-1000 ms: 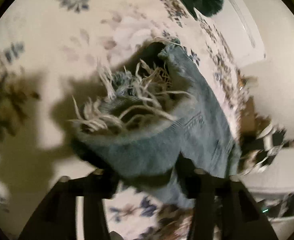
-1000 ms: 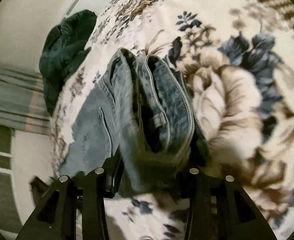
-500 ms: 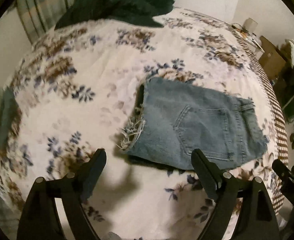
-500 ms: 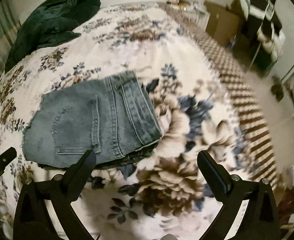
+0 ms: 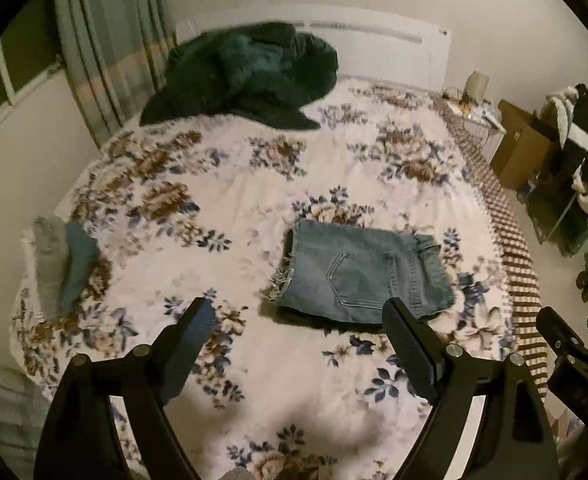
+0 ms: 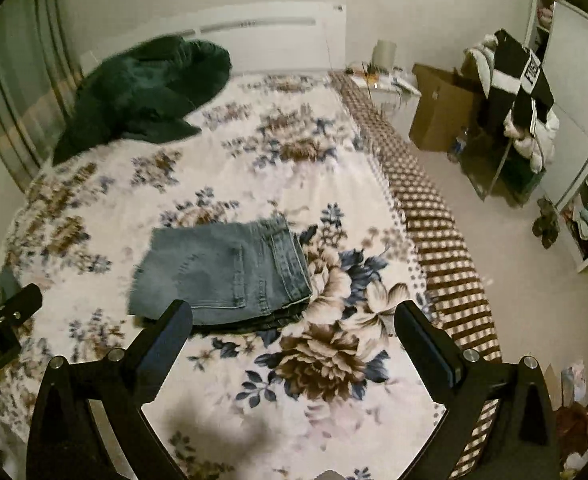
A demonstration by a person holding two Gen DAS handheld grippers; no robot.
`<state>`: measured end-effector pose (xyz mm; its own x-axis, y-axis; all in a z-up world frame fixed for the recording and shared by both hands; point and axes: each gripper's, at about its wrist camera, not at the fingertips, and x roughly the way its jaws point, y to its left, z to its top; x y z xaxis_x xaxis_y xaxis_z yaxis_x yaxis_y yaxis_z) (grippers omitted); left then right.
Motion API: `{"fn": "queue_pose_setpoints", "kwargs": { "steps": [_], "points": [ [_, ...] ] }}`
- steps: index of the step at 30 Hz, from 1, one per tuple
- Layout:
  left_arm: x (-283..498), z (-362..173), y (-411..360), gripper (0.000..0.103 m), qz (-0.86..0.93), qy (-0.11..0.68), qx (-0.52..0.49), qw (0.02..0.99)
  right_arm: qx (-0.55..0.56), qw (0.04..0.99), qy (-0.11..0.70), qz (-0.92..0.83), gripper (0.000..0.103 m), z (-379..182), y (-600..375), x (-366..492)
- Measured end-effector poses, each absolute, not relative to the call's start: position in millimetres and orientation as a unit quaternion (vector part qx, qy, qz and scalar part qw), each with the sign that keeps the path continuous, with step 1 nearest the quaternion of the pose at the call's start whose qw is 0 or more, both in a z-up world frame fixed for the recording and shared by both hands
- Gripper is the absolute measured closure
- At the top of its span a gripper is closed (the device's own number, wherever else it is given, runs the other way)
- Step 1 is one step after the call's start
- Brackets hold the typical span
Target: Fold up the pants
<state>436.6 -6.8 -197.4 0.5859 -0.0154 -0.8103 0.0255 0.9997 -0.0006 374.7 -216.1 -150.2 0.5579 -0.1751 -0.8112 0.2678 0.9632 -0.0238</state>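
Two grippers, both empty: my left gripper (image 5: pixel 298 318) and my right gripper (image 6: pixel 294 320) hang above the near end of the bed (image 5: pixel 254 392) with their fingers spread wide, well apart from the cloth. The pants (image 5: pixel 364 274), a pair of denim ones with a frayed hem, lie on the floral bedspread as a compact rectangle, back pocket up, layers stacked, waistband toward the checkered edge of the bed; from the right wrist view (image 6: pixel 230 272) the stacked edges look fairly even. I judge the folding itself is done and this is the release-and-check step. If I want anything more, the next move calls only for a light press or a tug at the fringe corner to square it, coming in low so I don't drag the top layer. A dark green garment (image 5: pixel 246 76) sits heaped near the headboard, and some folded pieces (image 5: pixel 64 260) lie at the left edge.
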Motion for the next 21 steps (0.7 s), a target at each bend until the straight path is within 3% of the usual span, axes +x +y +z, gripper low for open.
{"fn": "queue_pose_setpoints", "kwargs": {
  "steps": [8, 21],
  "points": [
    [344.3, -112.8, -1.1, 0.016, -0.009, 0.41, -0.001, 0.912, 0.043, 0.909, 0.4, -0.108, 0.0, -42.0, -205.1, 275.6],
    [255.2, -41.1, 3.7, 0.016, -0.026, 0.38, 0.004, 0.925, 0.028, 0.932, 0.35, -0.088, 0.0, 75.9, -175.1, 138.6]
  ]
}}
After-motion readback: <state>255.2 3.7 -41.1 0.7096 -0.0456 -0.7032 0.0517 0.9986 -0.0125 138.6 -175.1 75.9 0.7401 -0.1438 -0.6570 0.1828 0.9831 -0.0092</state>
